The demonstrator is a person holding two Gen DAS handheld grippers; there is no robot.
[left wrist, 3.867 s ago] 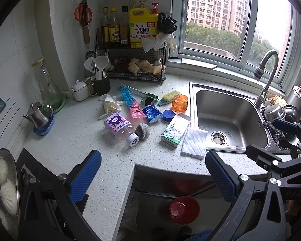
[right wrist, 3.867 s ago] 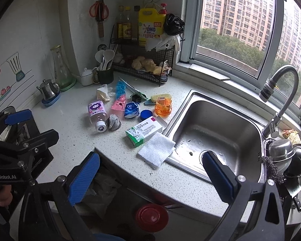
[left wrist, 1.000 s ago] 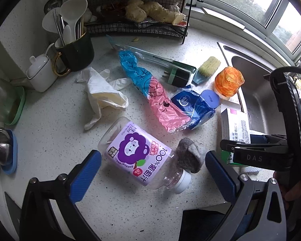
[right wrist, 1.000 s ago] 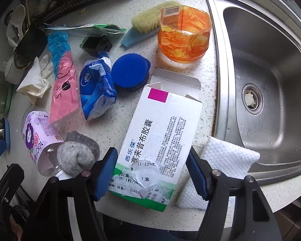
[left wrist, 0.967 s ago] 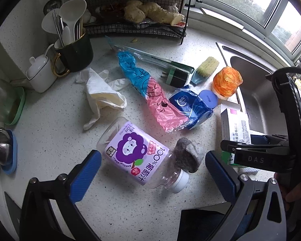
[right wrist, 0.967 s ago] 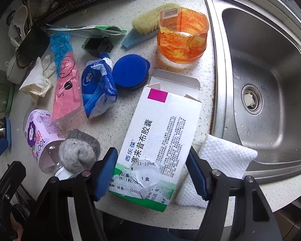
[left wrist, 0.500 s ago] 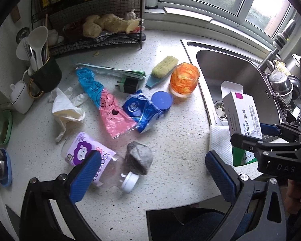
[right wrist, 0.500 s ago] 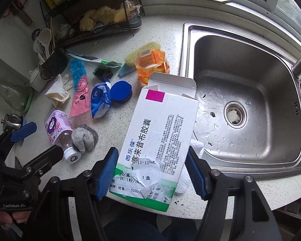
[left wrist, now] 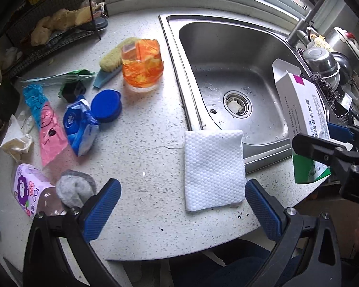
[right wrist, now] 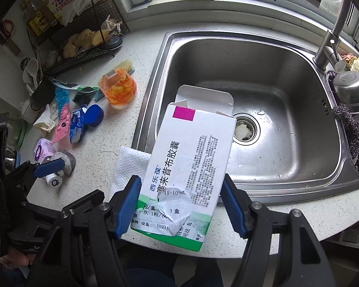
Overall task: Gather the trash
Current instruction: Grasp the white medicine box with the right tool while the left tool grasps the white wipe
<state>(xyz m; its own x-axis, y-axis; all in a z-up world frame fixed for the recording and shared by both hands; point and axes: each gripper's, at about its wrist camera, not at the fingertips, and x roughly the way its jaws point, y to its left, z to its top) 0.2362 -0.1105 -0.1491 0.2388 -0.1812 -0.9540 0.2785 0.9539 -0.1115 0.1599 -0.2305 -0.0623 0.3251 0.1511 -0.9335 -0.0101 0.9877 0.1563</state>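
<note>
While right tongs (right wrist: 180, 205) clamp medicine box (right wrist: 189, 167) by lower sides, box looks light, crushable; left tongs (left wrist: 179, 203) gape over white cloth (left wrist: 213, 167) on desk (left wrist: 141, 157).

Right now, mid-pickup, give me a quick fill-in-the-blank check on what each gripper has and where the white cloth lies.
1. The right gripper is shut on the ____.
2. The left gripper is open and holds ____.
3. The folded white cloth overhangs the front rim of the ____.
4. The open flap of the medicine box points toward the ____.

Missing words: medicine box; nothing; sink; sink
</note>
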